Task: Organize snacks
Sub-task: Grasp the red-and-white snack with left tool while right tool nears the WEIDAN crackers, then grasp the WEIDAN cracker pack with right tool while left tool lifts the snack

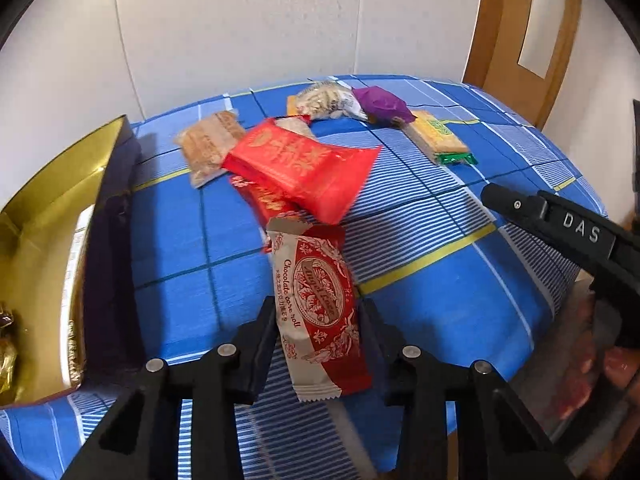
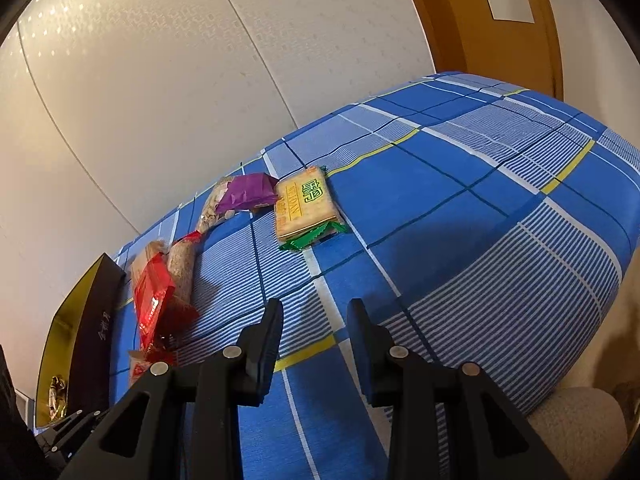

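At the far left, the gold-lined box (image 1: 52,216) already holds a few wrapped sweets. The left gripper (image 1: 318,340) is clenched on the chocolate roll packet (image 1: 318,300). About seven packets remain on the blue cloth (image 1: 440,312). The right gripper (image 2: 316,340) hovers empty, jaws narrowly apart.

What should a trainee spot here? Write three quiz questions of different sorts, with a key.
1. Which snack sits between the jaws of the left gripper?
A. purple packet
B. chocolate core roll packet
C. green-ended cracker packet
2. True or false: the right gripper holds a snack.
3. Fill in: in the left wrist view, the gold-lined box stands at the ___ edge of the picture.
Key: 1 B; 2 false; 3 left.
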